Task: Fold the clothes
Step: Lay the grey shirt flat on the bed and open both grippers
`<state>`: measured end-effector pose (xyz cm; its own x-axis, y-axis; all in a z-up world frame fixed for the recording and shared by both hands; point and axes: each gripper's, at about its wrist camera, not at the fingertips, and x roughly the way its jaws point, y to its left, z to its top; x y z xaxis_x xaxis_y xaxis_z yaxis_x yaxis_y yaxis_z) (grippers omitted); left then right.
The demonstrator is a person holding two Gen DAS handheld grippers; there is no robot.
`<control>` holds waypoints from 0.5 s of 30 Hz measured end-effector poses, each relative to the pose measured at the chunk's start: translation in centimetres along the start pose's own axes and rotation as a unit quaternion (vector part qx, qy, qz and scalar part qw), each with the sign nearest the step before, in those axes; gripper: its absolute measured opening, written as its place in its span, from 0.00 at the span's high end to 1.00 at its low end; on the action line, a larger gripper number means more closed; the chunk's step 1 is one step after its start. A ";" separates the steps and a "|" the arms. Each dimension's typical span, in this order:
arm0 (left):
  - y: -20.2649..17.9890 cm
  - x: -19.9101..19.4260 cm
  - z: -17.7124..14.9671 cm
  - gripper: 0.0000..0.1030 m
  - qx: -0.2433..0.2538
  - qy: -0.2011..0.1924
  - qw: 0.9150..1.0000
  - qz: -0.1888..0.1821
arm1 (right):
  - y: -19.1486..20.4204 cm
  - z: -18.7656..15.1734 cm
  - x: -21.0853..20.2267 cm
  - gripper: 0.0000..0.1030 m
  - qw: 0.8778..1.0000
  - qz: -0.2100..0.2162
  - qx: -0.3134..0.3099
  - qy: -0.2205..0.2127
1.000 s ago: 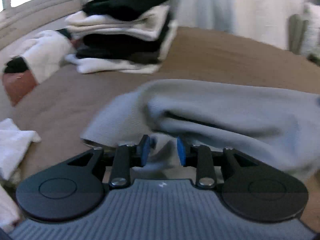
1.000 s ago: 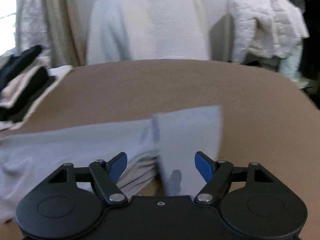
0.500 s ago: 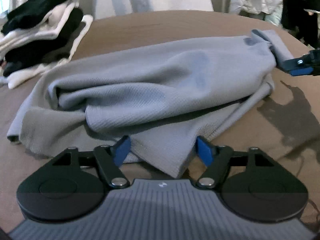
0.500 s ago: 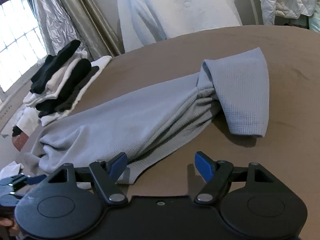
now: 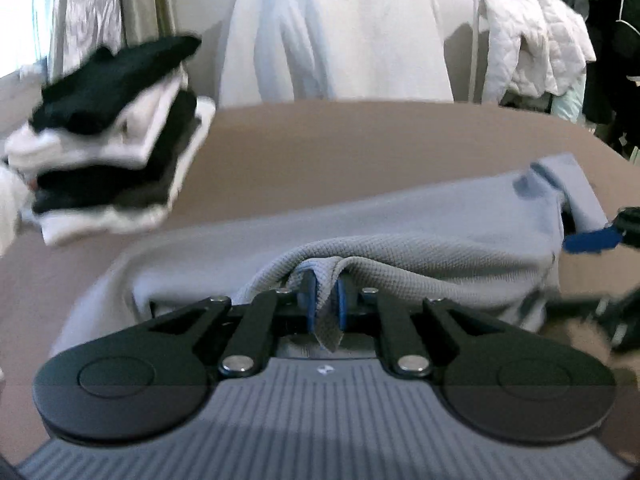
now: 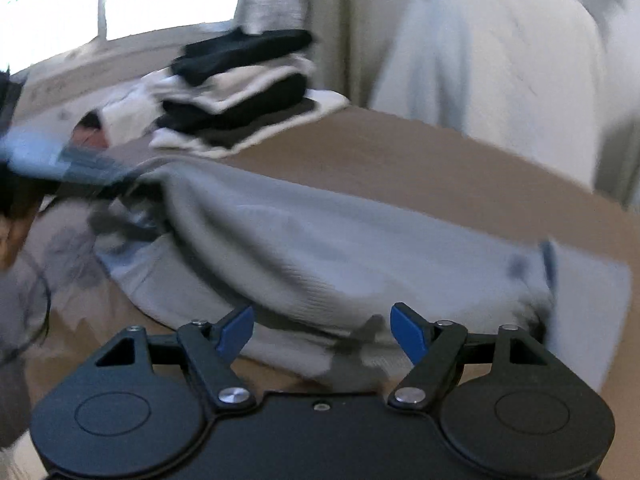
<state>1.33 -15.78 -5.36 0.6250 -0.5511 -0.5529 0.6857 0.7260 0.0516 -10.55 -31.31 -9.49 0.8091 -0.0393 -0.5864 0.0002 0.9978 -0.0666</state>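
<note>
Left wrist view: my left gripper [image 5: 323,300] is clamped on a pinched fold of the grey shirt [image 5: 400,224], near the bed's [image 5: 360,152] near edge. The shirt lies bunched, its long axis running left to right across the bed. In the right wrist view, my right gripper [image 6: 322,330] has its jaws apart and opening, nothing between them; the shirt's hem [image 6: 360,360] lies just ahead. A folded stack [image 5: 108,140] sits at the far left.

Left gripper [image 5: 324,304] now pinched onto grey garment's [image 5: 400,224] edge.
</note>
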 end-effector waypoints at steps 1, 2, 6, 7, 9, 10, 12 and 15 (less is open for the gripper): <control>0.0 -0.2 0.5 0.91 0.001 -0.006 1.000 0.000 | 0.7 0.4 0.5 0.17 1.000 -0.008 -0.022 -0.003; 0.1 -0.5 0.9 0.91 0.001 -0.015 1.000 -0.002 | 1.5 0.8 1.1 0.16 0.999 -0.017 -0.050 -0.001; 0.4 -0.6 3.0 0.91 0.025 -0.035 0.999 0.000 | 2.7 2.2 5.3 0.37 0.983 -0.068 -0.168 0.017; 0.4 -0.1 3.7 0.91 0.038 -0.038 0.999 0.002 | 2.4 2.8 6.3 0.52 0.980 -0.073 -0.185 0.018; 0.2 2.6 7.0 0.91 0.082 -0.044 0.995 0.024 | 0.0 5.7 7.5 0.96 0.986 -0.038 -0.162 0.015; 0.2 4.0 8.9 0.91 0.106 -0.049 0.992 0.036 | -1.4 7.4 8.2 0.96 0.988 -0.031 -0.151 0.011; 1.3 7.0 14.0 0.90 0.109 -0.079 0.989 0.057 | -4.8 11.9 9.6 0.96 0.989 -0.074 -0.129 -0.013; 4.0 9.6 20.5 0.73 0.011 -0.156 0.987 0.038 | -9.8 18.8 11.8 0.95 0.985 -0.140 -0.090 -0.047</control>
<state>17.69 -26.57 6.56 0.7567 -0.5977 -0.2649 0.6384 0.7628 0.1024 10.06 -40.58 -0.62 0.8436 -0.2970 -0.4474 0.1333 0.9229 -0.3612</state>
